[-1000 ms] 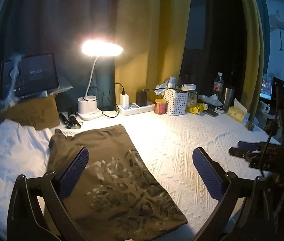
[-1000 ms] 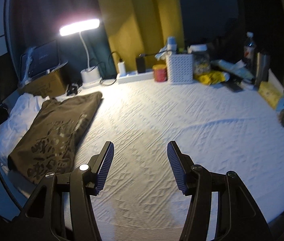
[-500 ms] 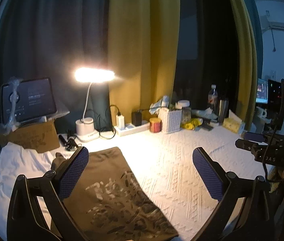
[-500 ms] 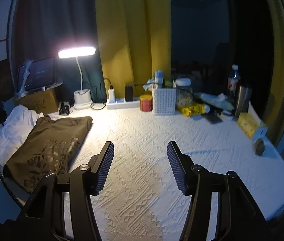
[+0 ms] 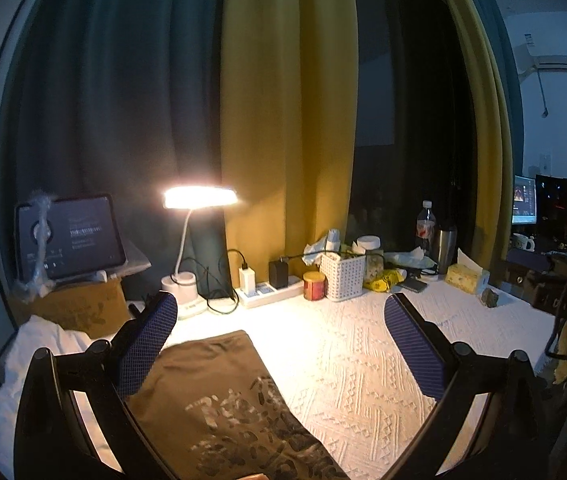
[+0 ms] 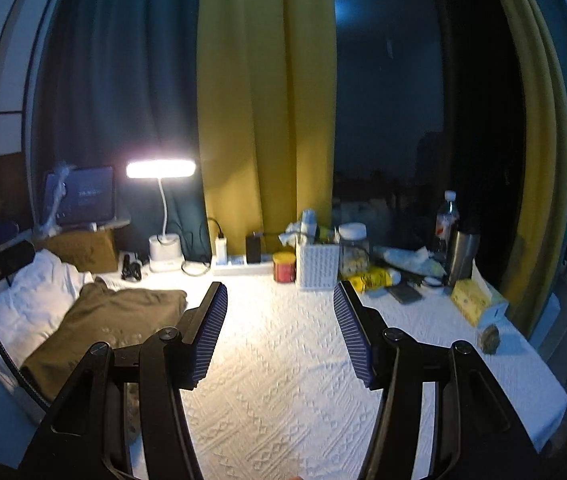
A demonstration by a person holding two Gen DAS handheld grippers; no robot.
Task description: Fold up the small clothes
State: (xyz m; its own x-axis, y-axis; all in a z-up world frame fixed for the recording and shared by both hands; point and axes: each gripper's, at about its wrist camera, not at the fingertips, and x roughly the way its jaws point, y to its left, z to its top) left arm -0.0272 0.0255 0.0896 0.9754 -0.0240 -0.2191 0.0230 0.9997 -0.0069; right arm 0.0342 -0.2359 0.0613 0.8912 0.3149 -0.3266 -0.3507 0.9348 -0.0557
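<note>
A folded olive-brown shirt (image 5: 219,396) with a pale print lies flat on the white textured cloth (image 5: 347,360), at the lower left of the left wrist view. In the right wrist view the same shirt (image 6: 111,324) rests at the left, beside a white crumpled garment (image 6: 35,296). My left gripper (image 5: 279,320) hangs open above the shirt's right edge, nothing between its blue pads. My right gripper (image 6: 279,320) is open too, raised over the bare cloth (image 6: 283,380) to the right of the shirt.
Along the back stand a lit desk lamp (image 5: 199,200), a tablet on a cardboard box (image 5: 69,236), a power strip (image 5: 267,292), a red tin (image 5: 313,285), a white basket (image 5: 342,270), bottles (image 5: 425,226) and a tissue box (image 5: 465,276). Curtains hang behind.
Both grippers have risen and tilted up, so the shirt and cloth have slid lower in both views and more curtain shows. Both stay open and empty.
</note>
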